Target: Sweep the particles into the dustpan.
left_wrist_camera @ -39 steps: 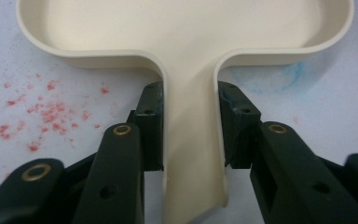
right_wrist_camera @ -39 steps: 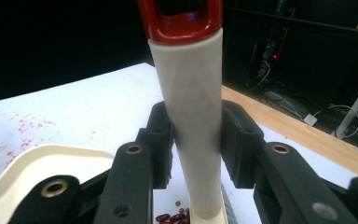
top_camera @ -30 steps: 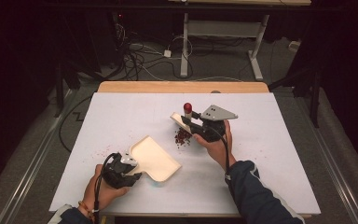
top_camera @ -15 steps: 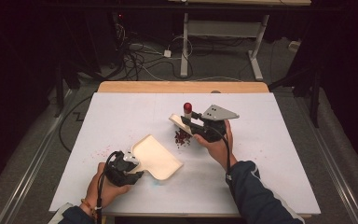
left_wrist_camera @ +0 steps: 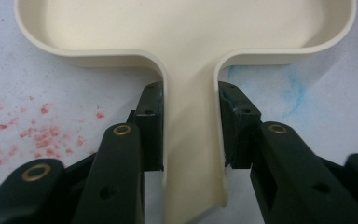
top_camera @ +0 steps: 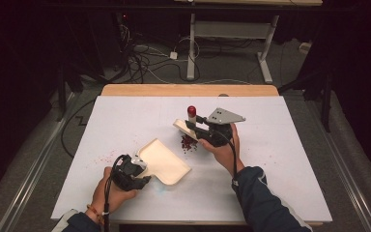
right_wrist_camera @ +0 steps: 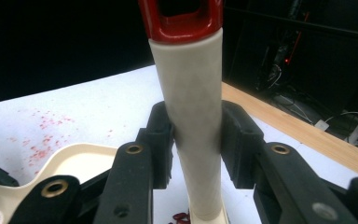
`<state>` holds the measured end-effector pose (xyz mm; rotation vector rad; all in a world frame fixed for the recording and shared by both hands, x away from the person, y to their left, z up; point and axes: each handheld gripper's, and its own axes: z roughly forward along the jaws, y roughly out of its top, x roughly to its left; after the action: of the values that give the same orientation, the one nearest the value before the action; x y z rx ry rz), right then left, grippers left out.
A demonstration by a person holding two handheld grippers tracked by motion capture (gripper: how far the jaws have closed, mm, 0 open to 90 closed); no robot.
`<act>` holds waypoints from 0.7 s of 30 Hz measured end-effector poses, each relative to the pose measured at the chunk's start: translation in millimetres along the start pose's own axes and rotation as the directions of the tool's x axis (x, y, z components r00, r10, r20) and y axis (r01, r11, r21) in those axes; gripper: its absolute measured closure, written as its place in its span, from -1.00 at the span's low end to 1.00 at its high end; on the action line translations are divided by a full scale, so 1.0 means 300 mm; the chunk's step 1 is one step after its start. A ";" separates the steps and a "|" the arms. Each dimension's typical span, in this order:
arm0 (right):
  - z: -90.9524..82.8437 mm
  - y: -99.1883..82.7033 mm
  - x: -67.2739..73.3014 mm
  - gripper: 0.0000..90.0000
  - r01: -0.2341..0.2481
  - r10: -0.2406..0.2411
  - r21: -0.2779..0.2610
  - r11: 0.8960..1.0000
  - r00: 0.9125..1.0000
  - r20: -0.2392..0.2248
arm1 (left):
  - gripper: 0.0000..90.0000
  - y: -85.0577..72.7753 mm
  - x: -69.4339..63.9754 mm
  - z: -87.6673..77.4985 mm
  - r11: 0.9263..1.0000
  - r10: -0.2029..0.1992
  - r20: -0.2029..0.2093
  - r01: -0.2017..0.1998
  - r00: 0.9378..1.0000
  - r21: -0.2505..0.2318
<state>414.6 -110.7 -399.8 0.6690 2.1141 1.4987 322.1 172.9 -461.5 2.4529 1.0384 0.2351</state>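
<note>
A white-topped table (top_camera: 290,159) w/ a wooden far edge carried a cream dustpan (top_camera: 166,162) near its front-left, a small pile of red bits (top_camera: 188,143) at centre, & faint red specks (top_camera: 107,155) left of the pan.

A: Where does the high view sit?
B: Above the near edge, facing forward and down over the whole table (top_camera: 280,159).
A: The gripper views?
B: Close in, each along its own jaws; both catch the cream dustpan (left_wrist_camera: 186,28) seen mid-table from above
</note>
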 end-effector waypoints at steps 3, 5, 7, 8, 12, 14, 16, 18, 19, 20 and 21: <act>0.006 -0.001 0.021 0.49 0.001 -0.001 0.000 1.000 1.000 -0.008 | 0.42 0.003 0.001 0.005 1.000 0.003 -0.004 -0.003 1.000 0.001; 0.011 -0.001 0.036 0.49 0.008 -0.008 0.004 1.000 1.000 -0.003 | 0.42 0.009 -0.002 0.009 1.000 0.005 -0.007 -0.005 1.000 0.002; 0.014 0.000 0.046 0.49 0.002 -0.002 -0.001 1.000 1.000 -0.004 | 0.42 0.013 -0.005 0.011 1.000 0.009 -0.014 -0.009 1.000 -0.001; 0.014 0.000 0.046 0.49 0.002 -0.002 -0.001 1.000 1.000 -0.004 | 0.42 0.013 -0.005 0.011 1.000 0.011 -0.015 -0.011 1.000 -0.001; 0.005 -0.003 0.051 0.49 -0.023 0.023 -0.015 1.000 1.000 -0.015 | 0.42 0.016 -0.004 0.016 1.000 0.007 -0.010 -0.007 1.000 0.008; -0.001 -0.005 0.055 0.49 -0.033 0.033 -0.022 0.999 0.999 -0.017 | 0.42 0.025 -0.005 0.021 1.000 0.011 -0.014 -0.011 1.000 0.009; -0.005 -0.008 0.063 0.49 -0.038 0.038 -0.028 0.999 0.999 -0.015 | 0.42 0.036 -0.012 0.027 1.000 0.013 -0.015 -0.013 1.000 0.012; -0.007 -0.010 0.075 0.49 -0.045 0.044 -0.034 0.998 0.999 -0.020 | 0.42 0.045 -0.019 0.035 1.000 0.016 -0.017 -0.016 1.000 0.014; -0.007 -0.010 0.081 0.49 -0.046 0.045 -0.034 0.998 0.999 -0.020 | 0.42 0.049 -0.021 0.038 1.000 0.018 -0.018 -0.018 1.000 0.019; -0.007 -0.010 0.081 0.49 -0.046 0.045 -0.034 0.998 0.999 -0.020 | 0.42 0.052 -0.021 0.040 1.000 0.021 -0.019 -0.021 1.000 0.017; -0.006 -0.010 0.085 0.49 -0.042 0.042 -0.036 0.998 0.999 -0.023 | 0.42 0.054 -0.022 0.042 1.000 0.017 -0.016 -0.016 1.000 0.019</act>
<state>393.4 -97.1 -404.2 0.6908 2.0961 1.5701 331.9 153.8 -464.7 2.4808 1.0319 0.2523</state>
